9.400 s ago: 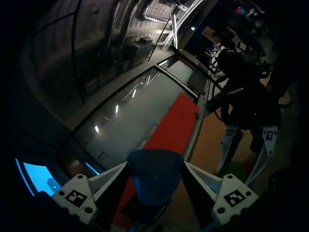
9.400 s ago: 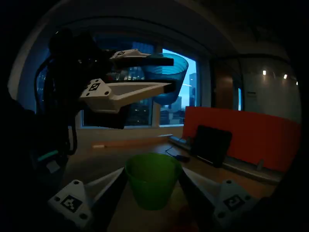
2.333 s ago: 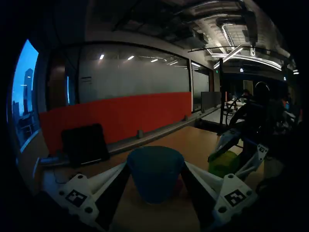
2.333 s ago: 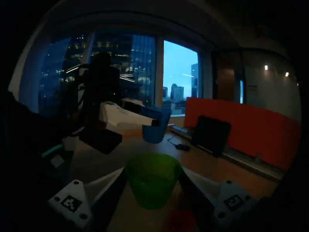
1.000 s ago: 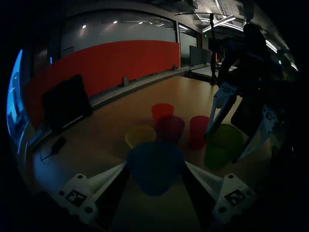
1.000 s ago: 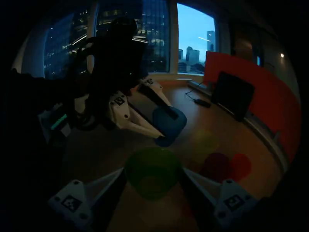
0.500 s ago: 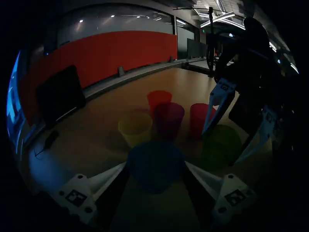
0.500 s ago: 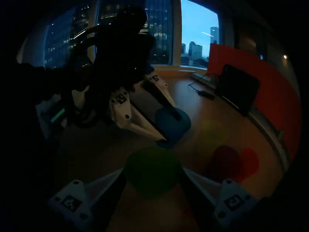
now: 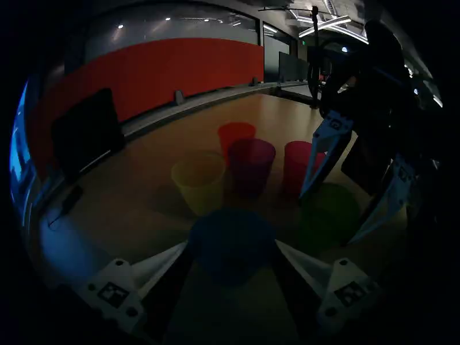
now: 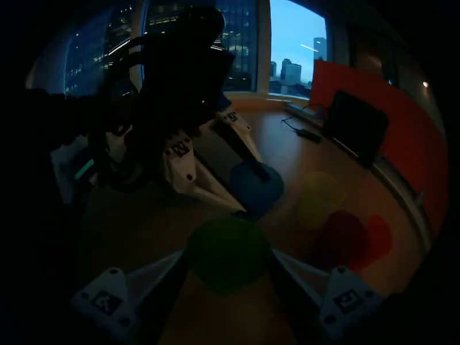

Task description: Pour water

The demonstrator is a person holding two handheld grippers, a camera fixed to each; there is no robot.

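Observation:
The room is dim. In the left gripper view my left gripper is shut on a blue cup, held low over the wooden table. To its right my right gripper grips a green cup. In the right gripper view my right gripper is shut on that green cup; beyond it stands the left gripper with the blue cup between its fingers. I cannot see water in either cup.
Ahead of the blue cup stand a yellow cup, a purple cup, an orange-red cup and a red cup. A dark monitor, a cable and a red wall panel lie beyond. Windows face the city.
Both grippers came down from high in the air to just above the table. The blue cup, earlier tipped over the green cup, is upright again; the coloured cups have drawn slightly closer.

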